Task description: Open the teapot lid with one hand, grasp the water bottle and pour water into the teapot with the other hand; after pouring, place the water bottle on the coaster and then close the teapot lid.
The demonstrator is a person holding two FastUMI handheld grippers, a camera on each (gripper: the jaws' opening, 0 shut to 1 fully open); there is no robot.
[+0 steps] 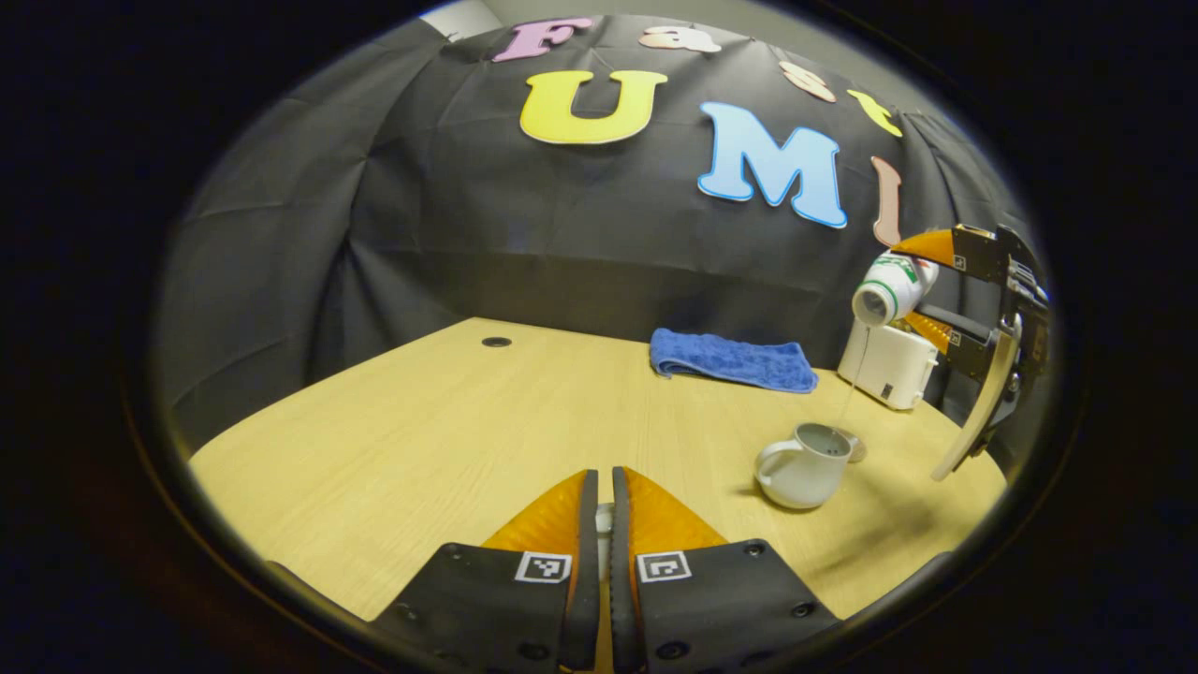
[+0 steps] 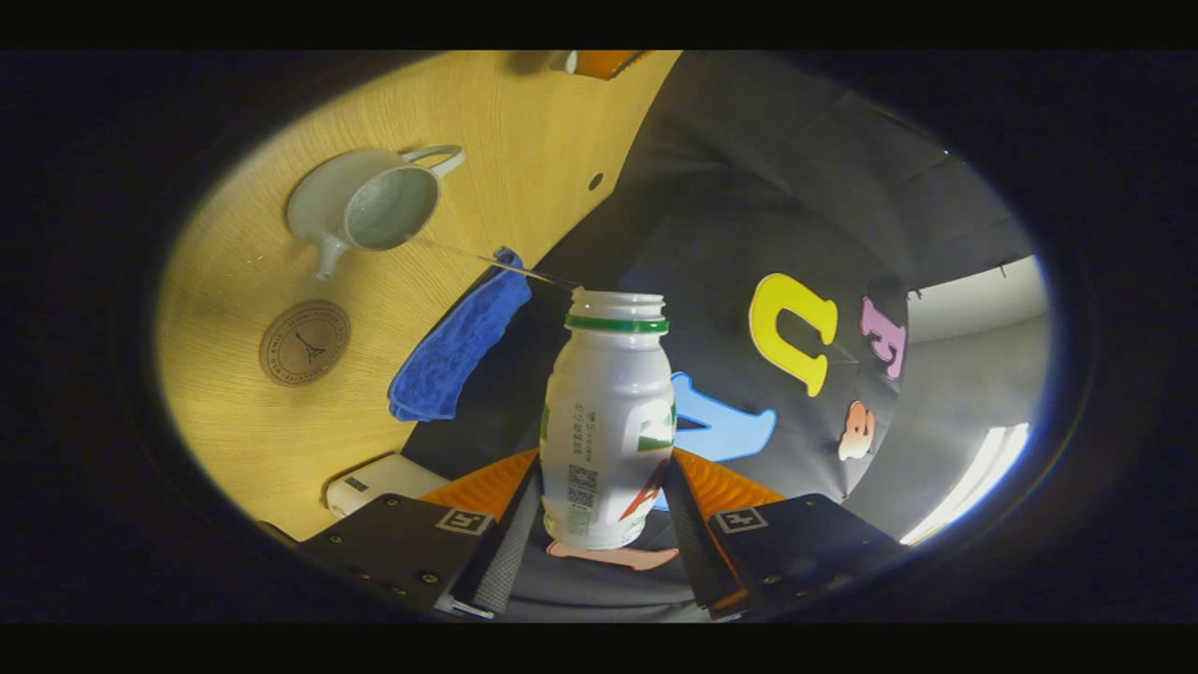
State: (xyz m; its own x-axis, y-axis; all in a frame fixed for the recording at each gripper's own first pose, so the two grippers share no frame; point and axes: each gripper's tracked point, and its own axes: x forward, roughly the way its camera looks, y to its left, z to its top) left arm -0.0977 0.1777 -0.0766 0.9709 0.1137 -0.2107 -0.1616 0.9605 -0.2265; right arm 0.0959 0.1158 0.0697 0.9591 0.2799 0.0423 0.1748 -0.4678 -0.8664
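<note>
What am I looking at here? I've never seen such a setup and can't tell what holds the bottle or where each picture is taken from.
A person holds two handheld grippers, each carrying a camera. In the right gripper view, the right gripper clamps a white water bottle, tipped so a thin stream falls into the open teapot. In the left gripper view, the left gripper pinches something small and pale, probably the lid. On the wooden table lie a blue towel, a round coaster and a white box.
</note>
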